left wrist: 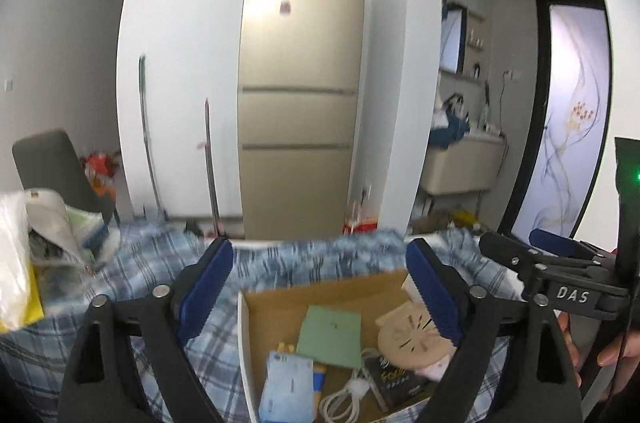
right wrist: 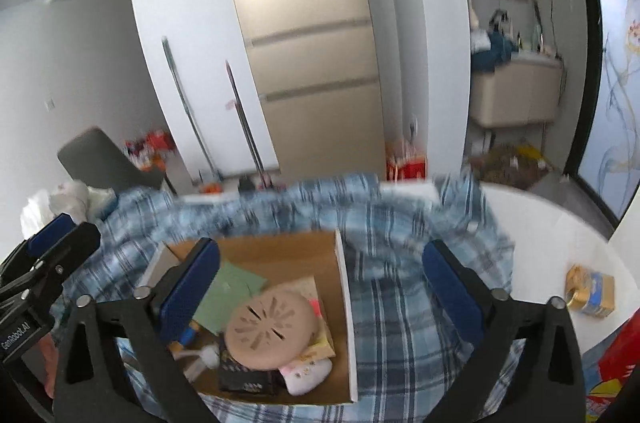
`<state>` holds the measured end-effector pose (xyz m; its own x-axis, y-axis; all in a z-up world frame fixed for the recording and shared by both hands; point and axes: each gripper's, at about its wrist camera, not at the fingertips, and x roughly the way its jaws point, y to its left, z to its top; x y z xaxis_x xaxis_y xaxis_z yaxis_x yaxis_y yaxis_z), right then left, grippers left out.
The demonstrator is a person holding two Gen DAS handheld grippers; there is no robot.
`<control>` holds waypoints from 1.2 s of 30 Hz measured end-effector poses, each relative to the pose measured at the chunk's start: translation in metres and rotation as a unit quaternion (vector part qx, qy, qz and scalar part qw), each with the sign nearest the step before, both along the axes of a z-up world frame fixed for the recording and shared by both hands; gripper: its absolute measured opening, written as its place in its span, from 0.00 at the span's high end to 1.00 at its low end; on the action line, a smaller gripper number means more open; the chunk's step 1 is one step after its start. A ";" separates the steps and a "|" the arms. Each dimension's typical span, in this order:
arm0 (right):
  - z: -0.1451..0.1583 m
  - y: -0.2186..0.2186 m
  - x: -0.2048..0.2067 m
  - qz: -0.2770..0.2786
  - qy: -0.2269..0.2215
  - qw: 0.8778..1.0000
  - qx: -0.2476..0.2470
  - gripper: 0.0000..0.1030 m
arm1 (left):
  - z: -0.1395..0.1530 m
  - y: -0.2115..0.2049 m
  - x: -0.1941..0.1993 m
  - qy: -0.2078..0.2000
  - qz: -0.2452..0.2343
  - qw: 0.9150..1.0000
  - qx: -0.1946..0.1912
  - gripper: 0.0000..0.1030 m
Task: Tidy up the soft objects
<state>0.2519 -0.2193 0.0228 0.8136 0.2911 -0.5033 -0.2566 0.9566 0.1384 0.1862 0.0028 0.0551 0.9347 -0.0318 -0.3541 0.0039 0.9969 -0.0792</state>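
A blue and white plaid cloth (left wrist: pixel 168 263) lies rumpled on the table around an open cardboard box (left wrist: pixel 280 299); both also show in the right wrist view, the cloth (right wrist: pixel 400 303) and the box (right wrist: pixel 344 287). The box holds a beige round disc (right wrist: pixel 268 331), a green card (left wrist: pixel 332 335), a white cable (left wrist: pixel 340 399), a blue packet (left wrist: pixel 286 391) and a small white plush (right wrist: pixel 308 375). My left gripper (left wrist: pixel 320 287) is open and empty above the box. My right gripper (right wrist: pixel 320 291) is open and empty over the box's right wall. Each gripper shows at the other view's edge.
A white plastic bag and papers (left wrist: pixel 24 255) pile at the left. A small gold and blue package (right wrist: pixel 590 289) and a red item (right wrist: pixel 612 363) sit on the white table (right wrist: pixel 540 223) at the right. A beige fridge (left wrist: pixel 300 83) and a grey chair (left wrist: pixel 52 167) stand behind.
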 end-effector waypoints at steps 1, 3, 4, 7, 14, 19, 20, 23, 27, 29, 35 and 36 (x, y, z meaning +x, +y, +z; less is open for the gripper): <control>0.007 -0.001 -0.004 0.001 -0.012 1.000 0.004 0.01 | 0.007 -0.001 -0.004 -0.010 0.000 1.000 0.002 0.11; 0.024 -0.004 -0.015 0.004 -0.042 0.999 0.011 0.01 | 0.021 -0.003 -0.012 -0.025 0.000 1.000 0.003 0.11; 0.032 -0.005 -0.021 0.004 -0.054 0.998 0.011 0.01 | 0.026 -0.004 -0.016 -0.030 -0.001 1.000 0.004 0.10; 0.054 -0.008 -0.041 0.008 -0.095 0.995 0.002 0.01 | 0.045 -0.011 -0.035 -0.060 -0.004 0.998 0.019 0.00; 0.089 -0.011 -0.097 0.016 -0.180 0.984 -0.008 0.00 | 0.074 -0.019 -0.093 -0.118 -0.015 0.993 0.027 0.00; 0.088 -0.014 -0.134 0.023 -0.222 0.975 -0.009 0.00 | 0.064 -0.022 -0.131 -0.132 -0.032 0.990 0.038 0.00; 0.086 -0.016 -0.140 0.028 -0.227 0.974 -0.005 0.00 | 0.058 -0.023 -0.139 -0.132 -0.038 0.990 0.034 0.00; 0.078 -0.026 -0.153 0.045 -0.225 0.973 0.027 0.00 | 0.043 -0.027 -0.161 -0.140 -0.033 0.988 0.050 0.00; 0.061 -0.029 -0.169 0.043 -0.238 0.970 0.031 0.00 | 0.029 -0.020 -0.183 -0.147 -0.035 0.988 0.032 0.00; 0.051 -0.029 -0.178 0.039 -0.251 0.967 0.018 0.00 | 0.020 -0.018 -0.191 -0.148 -0.029 0.988 0.034 0.00; 0.020 -0.029 -0.188 0.042 -0.249 0.968 0.008 0.00 | -0.009 -0.013 -0.189 -0.136 -0.022 0.990 0.043 0.00; 0.016 -0.030 -0.188 0.039 -0.249 0.968 0.007 0.00 | -0.014 -0.013 -0.188 -0.132 -0.021 0.990 0.042 0.00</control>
<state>0.0639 -0.2490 0.0390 0.9297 0.3648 -0.0503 -0.3657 0.9307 -0.0086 -0.0015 -0.0101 0.0409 0.9935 -0.0525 -0.1011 0.0542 0.9984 0.0138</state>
